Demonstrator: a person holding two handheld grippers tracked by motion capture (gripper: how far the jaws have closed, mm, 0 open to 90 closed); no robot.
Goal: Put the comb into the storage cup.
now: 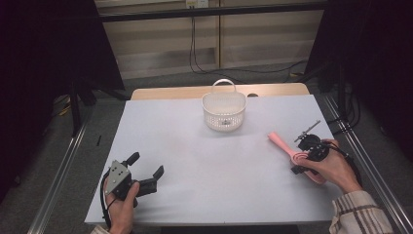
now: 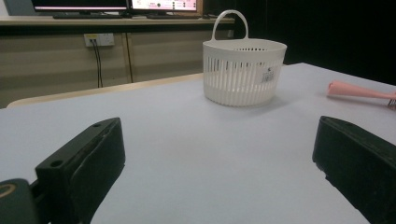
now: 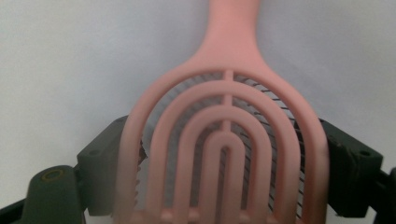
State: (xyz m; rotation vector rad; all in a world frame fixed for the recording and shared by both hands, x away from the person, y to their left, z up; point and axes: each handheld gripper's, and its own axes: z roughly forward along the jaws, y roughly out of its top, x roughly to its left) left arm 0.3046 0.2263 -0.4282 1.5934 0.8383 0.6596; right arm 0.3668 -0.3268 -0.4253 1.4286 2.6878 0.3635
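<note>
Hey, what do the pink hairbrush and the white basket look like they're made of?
The pink hairbrush looks like moulded plastic with a smooth, matte finish: one-piece arched ribs and thin dark bristles behind them. The white basket also looks like plastic, semi-matte, with evenly moulded vertical slots and a thin loop handle. Neither can be confirmed by look alone.

Pink brush (image 1: 293,151), vented head with concentric arched ribs and dark bristles, tapered handle. Lies flat, to the right of the basket (image 1: 224,111) and nearer the person, well apart from it. Handle tip points toward the basket. Head sits between the jaws of the right claw (image 3: 224,168), both jaws against its edges. Bristles face down, ribbed back up.
</note>
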